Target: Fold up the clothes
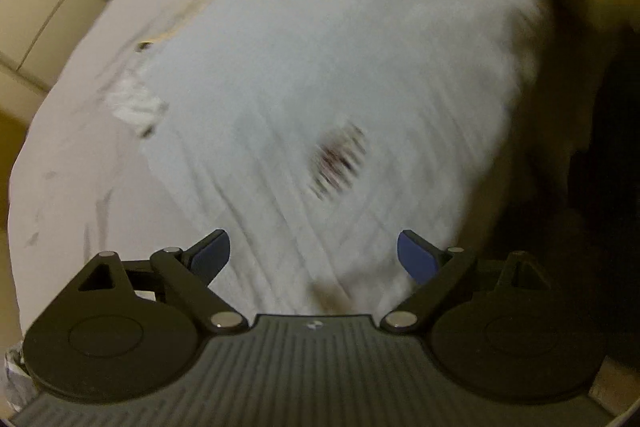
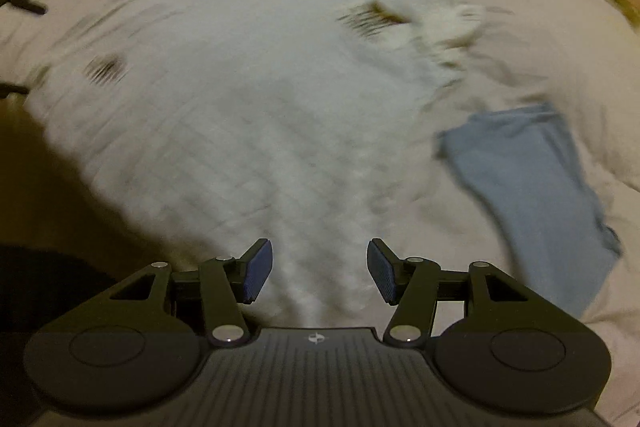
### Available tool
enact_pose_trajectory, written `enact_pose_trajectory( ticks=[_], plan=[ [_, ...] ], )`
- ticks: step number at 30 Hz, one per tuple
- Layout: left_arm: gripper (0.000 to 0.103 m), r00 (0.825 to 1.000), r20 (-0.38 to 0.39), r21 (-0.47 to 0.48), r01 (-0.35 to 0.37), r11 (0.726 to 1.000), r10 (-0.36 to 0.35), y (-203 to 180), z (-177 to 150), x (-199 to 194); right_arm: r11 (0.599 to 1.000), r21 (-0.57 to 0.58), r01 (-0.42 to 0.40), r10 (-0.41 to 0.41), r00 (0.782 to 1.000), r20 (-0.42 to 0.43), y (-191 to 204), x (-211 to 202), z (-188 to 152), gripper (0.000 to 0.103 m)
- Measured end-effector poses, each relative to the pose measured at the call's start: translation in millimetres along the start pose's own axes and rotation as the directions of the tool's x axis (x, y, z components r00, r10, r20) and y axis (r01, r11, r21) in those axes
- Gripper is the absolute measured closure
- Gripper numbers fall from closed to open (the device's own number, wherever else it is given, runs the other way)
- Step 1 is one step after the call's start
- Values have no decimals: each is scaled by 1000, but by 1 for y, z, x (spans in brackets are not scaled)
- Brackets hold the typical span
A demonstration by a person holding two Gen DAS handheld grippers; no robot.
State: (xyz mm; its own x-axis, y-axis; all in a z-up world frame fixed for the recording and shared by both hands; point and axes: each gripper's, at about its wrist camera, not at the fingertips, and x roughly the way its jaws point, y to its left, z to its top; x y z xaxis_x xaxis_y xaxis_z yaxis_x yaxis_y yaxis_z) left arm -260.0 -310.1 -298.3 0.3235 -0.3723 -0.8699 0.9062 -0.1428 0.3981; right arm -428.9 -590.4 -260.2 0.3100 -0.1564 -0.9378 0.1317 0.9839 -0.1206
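Both claws agape, empty | left claw [image 1: 314,259] | right claw [image 2: 320,273] | white garment [image 2: 240,115] flat

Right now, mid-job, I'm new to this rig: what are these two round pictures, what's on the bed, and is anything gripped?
Each picture comes from a fisheye camera riding on a hand-held two-finger gripper, looking along its fingers. The left gripper and right gripper are both open and hold nothing. Under both lies a white garment with a small dark mark, spread on a pale bed sheet. A blue cloth lies apart, to its right in the right view. Both pictures are motion-blurred.
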Motion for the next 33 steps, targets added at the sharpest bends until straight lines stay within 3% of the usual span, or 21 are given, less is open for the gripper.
enact_pose_trajectory(
  ticks=[4, 10, 12, 13, 14, 15, 17, 20, 25, 27, 30, 33],
  plan=[
    [19, 999, -45, 124, -7, 992, 13, -36, -21, 11, 998, -41, -57, 57, 998, -7, 29, 11, -8, 46],
    [23, 980, -118, 192, -135, 972, 159, -58, -24, 43, 982, -167, -86, 89, 996, 13, 51, 15, -16, 44],
    [29, 974, -130, 204, -156, 966, 185, -58, -22, 51, 981, -174, -83, 87, 996, 15, 51, 16, -19, 44],
    [35, 972, -136, 205, -164, 965, 194, -57, -21, 54, 982, -173, -82, 86, 996, 15, 50, 17, -20, 44],
    [48, 969, -142, 205, -171, 964, 202, -56, -20, 57, 982, -171, -78, 82, 997, 14, 48, 18, -21, 44],
    [56, 969, -153, 191, -166, 967, 196, -53, -18, 59, 983, -167, -72, 76, 997, 15, 47, 19, -22, 44],
    [84, 972, -174, 138, -134, 981, 158, -43, -15, 55, 986, -156, -59, 63, 998, 23, 46, 21, -22, 44],
    [98, 980, -160, 88, -106, 990, 119, -30, -8, 39, 988, -146, -52, 63, 996, 66, 49, 20, -21, 41],
    [100, 993, -75, 31, -90, 995, 92, -2, 4, 7, 970, -238, -46, 89, 981, 170, 85, 28, -16, 34],
    [100, 996, -61, -46, -73, 996, 70, 16, 8, 2, 958, -283, -39, 100, 974, 205, 106, 33, -13, 32],
    [100, 999, -29, -172, -38, 984, 34, 42, 14, -6, 941, -339, -3, 103, 955, 278, 136, 42, -9, 21],
    [100, 1000, 3, -251, 3, 968, -2, 67, 22, -7, 928, -369, 49, 83, 939, 335, 159, 54, -6, 21]
  ],
)
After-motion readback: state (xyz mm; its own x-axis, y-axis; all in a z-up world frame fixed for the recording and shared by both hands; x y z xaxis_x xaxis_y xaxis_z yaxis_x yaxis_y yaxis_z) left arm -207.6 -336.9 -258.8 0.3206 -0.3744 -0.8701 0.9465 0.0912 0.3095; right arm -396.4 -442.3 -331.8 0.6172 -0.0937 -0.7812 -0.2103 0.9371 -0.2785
